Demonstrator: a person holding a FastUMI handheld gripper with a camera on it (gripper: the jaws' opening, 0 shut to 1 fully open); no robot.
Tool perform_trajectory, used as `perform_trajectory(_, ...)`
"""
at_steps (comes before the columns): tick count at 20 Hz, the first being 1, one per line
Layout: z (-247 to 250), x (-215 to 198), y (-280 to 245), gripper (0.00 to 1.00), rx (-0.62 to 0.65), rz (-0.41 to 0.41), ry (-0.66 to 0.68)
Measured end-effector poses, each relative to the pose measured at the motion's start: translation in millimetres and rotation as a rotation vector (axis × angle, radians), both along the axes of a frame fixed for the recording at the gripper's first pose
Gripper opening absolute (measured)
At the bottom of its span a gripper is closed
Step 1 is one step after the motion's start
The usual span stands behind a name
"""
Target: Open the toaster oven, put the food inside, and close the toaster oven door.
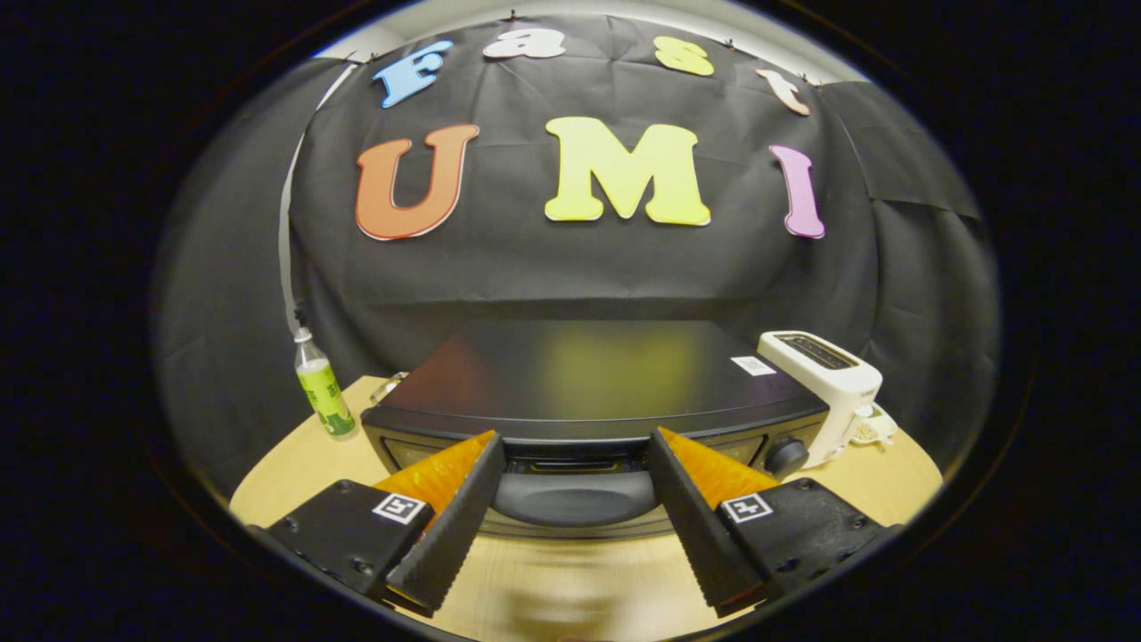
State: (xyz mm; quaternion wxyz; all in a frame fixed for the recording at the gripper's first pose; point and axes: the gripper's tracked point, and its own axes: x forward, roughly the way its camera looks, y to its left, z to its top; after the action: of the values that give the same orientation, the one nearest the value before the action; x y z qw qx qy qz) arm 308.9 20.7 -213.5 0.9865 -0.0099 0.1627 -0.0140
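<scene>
Toaster oven (593,374): sat on the bench (294,473), just ahead of the fingers; dark flat top, door shut.
Door handle (575,497): broad dark bar across the front, lying in the gap between the fingertips; no contact that I could tell.
Gripper (575,464): fingers spread wide apart, clamped on nothing, one to each side of the handle.
Handling, judged: oven looked heavy and rigid, unlikely to slide under a light pull; handle stiff and smooth, possibly slippery. Best hold judged to be mid-handle, across its thickness, then pulled outward and down with the hinge.
Knob (786,456): round, dark, at the right end of the oven front.
Food: none noted.
Writing: small white sticker (753,365) on the oven top, too small to read; no brand legible.
Slot toaster (824,383): white, beside the oven's right end.
Bottle (323,388): green label, standing well left of the oven; text illegible.
</scene>
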Motion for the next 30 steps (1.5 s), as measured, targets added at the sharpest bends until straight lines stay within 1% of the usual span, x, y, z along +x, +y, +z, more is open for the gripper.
perform_trajectory(6,-6,-26,-1,1.0,0.0,0.002,0.019)
perform_trajectory(10,-21,-56,-1,1.0,-0.001,0.007,0.127)
perform_trajectory(12,-24,-63,-1,1.0,-0.027,0.009,0.138)
perform_trajectory(15,-37,-80,-2,1.0,-0.032,0.0,0.17)
perform_trajectory(19,-58,-104,-2,1.0,-0.047,0.002,0.268)
perform_trajectory(24,-91,-128,-5,1.0,-0.017,0.007,0.36)
perform_trajectory(26,-105,-141,-4,1.0,-0.024,0.017,0.401)
perform_trajectory(30,-93,-165,-8,1.0,-0.022,0.016,0.36)
